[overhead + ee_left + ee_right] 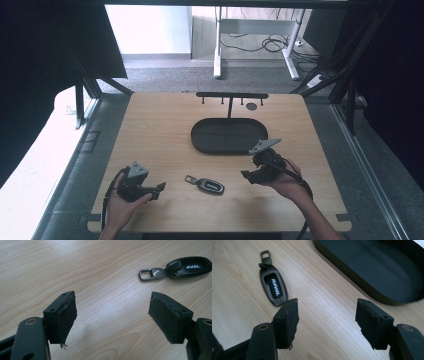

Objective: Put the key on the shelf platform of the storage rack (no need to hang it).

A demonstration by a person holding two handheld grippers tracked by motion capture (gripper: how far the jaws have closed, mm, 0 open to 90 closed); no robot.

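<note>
High view. Wooden table (150,130) at centre of frame. Black oval tray (205,142) just above centre, with a black T-shaped hook rack (231,95) standing at its far edge. Black car key fob (210,186) with metal clip, flat on the wood in the lower centre, below the tray and well apart from it. Left gripper (161,188) at lower left, held in the left hand (120,202), jaws aimed toward the fob from the left of frame, not touching it. Right gripper (246,175) at lower right of centre, held in the right hand (287,185), grey three-cornered plate on top, close below the tray's right end, jaws turned toward the fob.

Left gripper view. Both black jaws spread wide apart in the lower frame, bare wood between them, nothing gripped. Fob at upper right, lettering "AVAL" legible, metal clip pointing to the left of frame.

Right gripper view. Jaws likewise spread apart over bare wood, nothing between them. Fob at upper left, clip end toward the top of frame, lettering "HAVAL" running lengthwise. Rim and dark interior of tray across upper right.
</note>
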